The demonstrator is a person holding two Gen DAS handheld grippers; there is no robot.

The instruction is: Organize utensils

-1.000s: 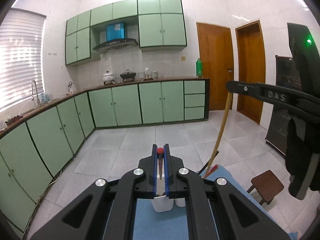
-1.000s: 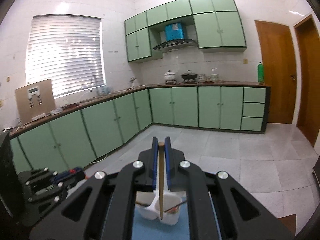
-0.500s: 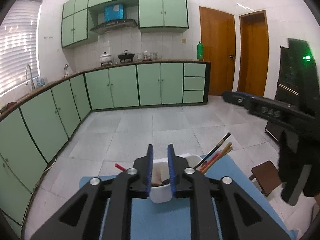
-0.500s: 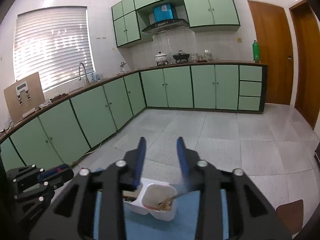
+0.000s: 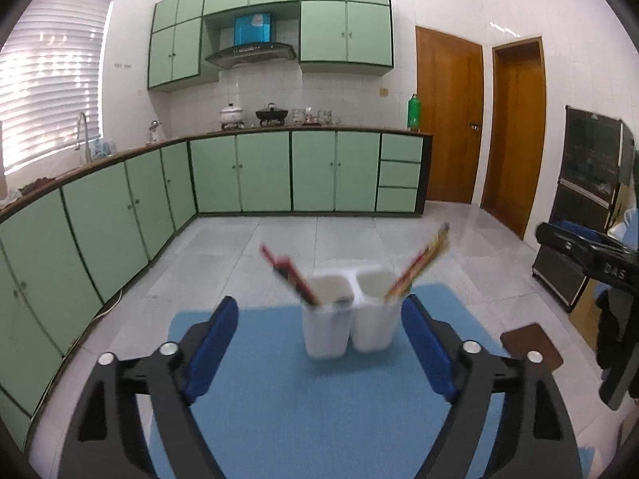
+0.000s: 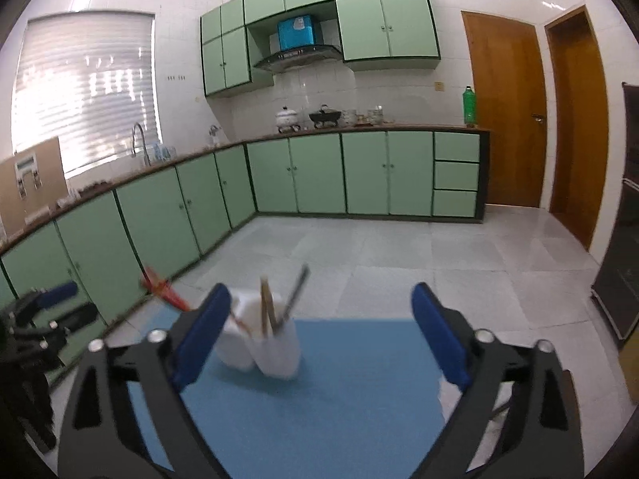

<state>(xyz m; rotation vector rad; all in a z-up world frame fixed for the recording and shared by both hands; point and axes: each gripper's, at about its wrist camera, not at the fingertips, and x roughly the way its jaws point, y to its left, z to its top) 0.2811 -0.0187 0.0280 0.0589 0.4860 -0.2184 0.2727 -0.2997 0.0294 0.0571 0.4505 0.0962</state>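
White two-compartment holder [image 5: 351, 319] stands upright on the blue mat [image 5: 319, 419], toward the mat's far edge, roughly mid-width. Red chopsticks [image 5: 289, 275] lean out of its left cup, a yellow-and-red bundle [image 5: 419, 259] leans out of the right cup; both tilt outward, resting on the rims, so the sorting by compartment looks done for these. From the right wrist view, tan and dark sticks [image 6: 279, 303] show in the nearer cup; exact count blurred.

Left hand-held gripper [image 5: 319, 343]: jaws opening, wide, nothing pinched; holder sits beyond the tips. Right hand-held gripper [image 6: 319, 335]: jaws opening, wide, empty; its left finger overlaps the holder in view, contact unclear.

Rest of the mat is bare. Brown stool [image 5: 531, 343] past the mat's right edge.
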